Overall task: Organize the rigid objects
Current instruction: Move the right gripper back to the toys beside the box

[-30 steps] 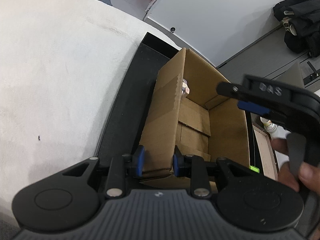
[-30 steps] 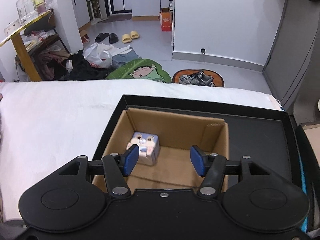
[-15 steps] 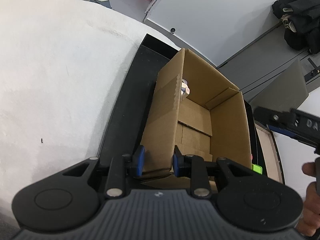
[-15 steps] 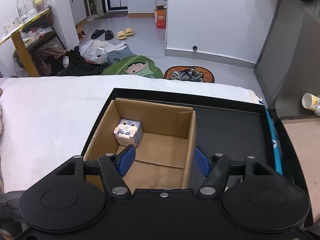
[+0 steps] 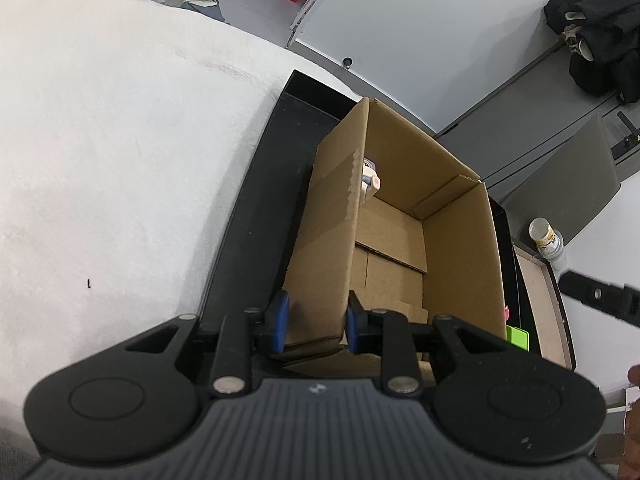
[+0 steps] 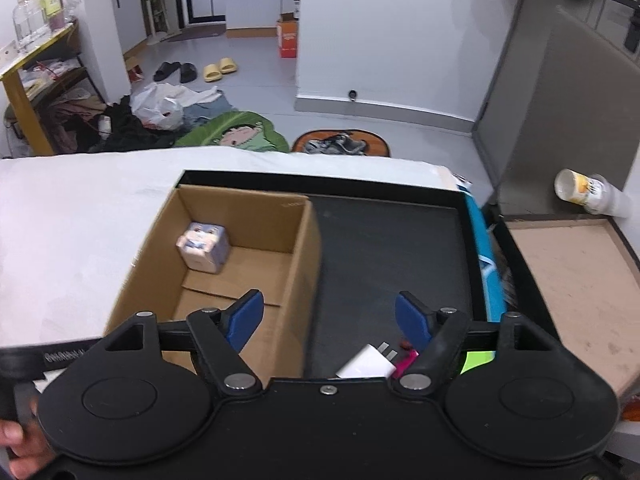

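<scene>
Right gripper (image 6: 328, 316) now off one cardboard box (image 6: 296, 248), fingers opening.

Even, bright indoor light fills both fisheye views, bowing walls at the edges. The white bed (image 5: 120, 140) nearly washes out; the cardboard box (image 6: 256, 248) casts soft shadows, and the right wrist view shows slight motion blur.

no text, brand or number can be read with certainty. a line of raised lettering runs along the black arm of the left claw (image 6: 64, 356) at the lower left edge of the right wrist view, but it is too blurred to make out. the yellow label on the white cup (image 6: 588, 192) is also illegible.
</scene>
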`<state>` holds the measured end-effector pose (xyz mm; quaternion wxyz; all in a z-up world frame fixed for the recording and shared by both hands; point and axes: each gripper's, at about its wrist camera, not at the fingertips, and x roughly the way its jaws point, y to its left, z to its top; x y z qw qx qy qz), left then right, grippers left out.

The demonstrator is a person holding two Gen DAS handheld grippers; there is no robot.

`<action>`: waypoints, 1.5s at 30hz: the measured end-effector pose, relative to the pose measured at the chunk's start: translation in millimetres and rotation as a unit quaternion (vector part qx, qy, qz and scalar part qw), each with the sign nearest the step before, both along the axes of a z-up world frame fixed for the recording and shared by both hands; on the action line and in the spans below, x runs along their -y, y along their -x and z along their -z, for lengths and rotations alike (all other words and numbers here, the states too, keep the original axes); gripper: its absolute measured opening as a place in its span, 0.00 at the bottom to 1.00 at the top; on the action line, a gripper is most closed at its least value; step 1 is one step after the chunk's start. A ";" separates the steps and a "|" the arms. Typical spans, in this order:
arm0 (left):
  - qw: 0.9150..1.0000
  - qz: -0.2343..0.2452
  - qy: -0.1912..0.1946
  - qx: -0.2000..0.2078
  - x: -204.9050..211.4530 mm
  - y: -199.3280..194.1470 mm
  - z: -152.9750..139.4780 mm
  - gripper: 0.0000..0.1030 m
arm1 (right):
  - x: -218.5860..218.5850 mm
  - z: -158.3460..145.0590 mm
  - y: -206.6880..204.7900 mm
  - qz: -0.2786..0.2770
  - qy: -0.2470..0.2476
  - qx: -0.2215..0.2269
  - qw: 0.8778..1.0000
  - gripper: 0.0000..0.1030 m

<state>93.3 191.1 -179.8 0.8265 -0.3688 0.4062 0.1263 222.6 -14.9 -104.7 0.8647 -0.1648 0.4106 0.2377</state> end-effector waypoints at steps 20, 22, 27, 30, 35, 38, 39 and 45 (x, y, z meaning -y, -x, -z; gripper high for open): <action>1.000 -0.001 0.005 0.000 -0.8 0.5 0.1 0.26 | 52.0 27.9 -16.0 0.070 0.009 -0.029 0.997 0.78; 1.000 -0.001 0.005 0.001 -0.9 0.7 0.1 0.26 | 55.3 34.7 -19.6 0.079 0.004 -0.041 0.996 0.78; 1.000 -0.001 0.005 0.000 -0.9 0.8 0.3 0.26 | 59.5 55.8 -30.4 0.107 0.001 -0.073 0.992 0.78; 1.000 -0.001 0.007 0.000 -0.8 1.3 0.1 0.26 | 59.9 68.5 -35.7 0.117 0.003 -0.101 0.988 0.77; 1.000 -0.001 0.010 0.000 -0.3 1.7 1.4 0.26 | 53.6 82.9 -39.8 0.117 0.006 -0.138 0.983 0.77; 1.000 -0.002 0.010 0.000 -0.4 1.7 1.3 0.26 | 49.3 92.1 -41.2 0.113 0.018 -0.148 0.982 0.77; 1.000 -0.002 0.010 0.000 -0.5 1.6 1.4 0.26 | 48.4 94.6 -41.3 0.111 0.019 -0.153 0.982 0.77; 1.000 -0.002 0.011 0.000 0.1 1.7 2.2 0.26 | 41.0 104.4 -35.9 0.083 0.035 -0.160 0.983 0.61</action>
